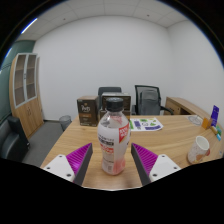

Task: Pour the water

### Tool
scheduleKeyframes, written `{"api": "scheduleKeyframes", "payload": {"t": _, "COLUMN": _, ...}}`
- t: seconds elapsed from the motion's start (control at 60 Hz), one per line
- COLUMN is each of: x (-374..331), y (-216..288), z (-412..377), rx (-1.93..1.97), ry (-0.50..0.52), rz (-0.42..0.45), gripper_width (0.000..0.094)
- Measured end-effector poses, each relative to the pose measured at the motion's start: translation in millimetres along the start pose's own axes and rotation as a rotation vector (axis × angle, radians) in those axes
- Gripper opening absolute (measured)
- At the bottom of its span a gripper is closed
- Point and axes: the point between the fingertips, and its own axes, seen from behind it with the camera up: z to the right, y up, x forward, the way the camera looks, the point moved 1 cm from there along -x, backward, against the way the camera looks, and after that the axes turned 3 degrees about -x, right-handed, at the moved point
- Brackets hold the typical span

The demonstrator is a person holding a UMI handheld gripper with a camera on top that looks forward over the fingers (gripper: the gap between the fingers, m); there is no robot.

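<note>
Gripper view: clear plastic water bottle [114,135] with pink label stands near the wooden table's [170,135] near edge, between the spread tool [112,160]. Likely light, slippery, crushable; grip mid-label.

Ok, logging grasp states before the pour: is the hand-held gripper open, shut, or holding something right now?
Hand-held gripper: open; the water bottle stands on the table between its fingers, with gaps on both sides.

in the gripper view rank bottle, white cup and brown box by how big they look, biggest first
1. Water bottle, standing between the gripper fingers; nearness to the camera inflates it.
2. Brown box, far across the table.
3. White cup, looking only slightly smaller, so that order is unsure.
</note>
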Motion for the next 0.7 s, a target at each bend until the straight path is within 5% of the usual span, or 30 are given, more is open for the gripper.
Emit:
{"api": "scheduleKeyframes", "payload": {"t": 0.15, "x": 32.4, "y": -5.4, "z": 7.1, "rx": -0.030, "ry": -0.042, "rz": 0.025, "gripper_width": 0.0491}}
{"api": "scheduleKeyframes", "payload": {"t": 0.35, "x": 31.5, "y": -4.6, "z": 4.1, "rx": -0.001, "ry": -0.018, "rz": 0.041, "gripper_width": 0.0325}}
{"api": "scheduleKeyframes", "payload": {"t": 0.7, "x": -40.8, "y": 76.7, "z": 18.5, "rx": 0.334, "ry": 0.164, "rz": 0.122, "gripper_width": 0.0292}}
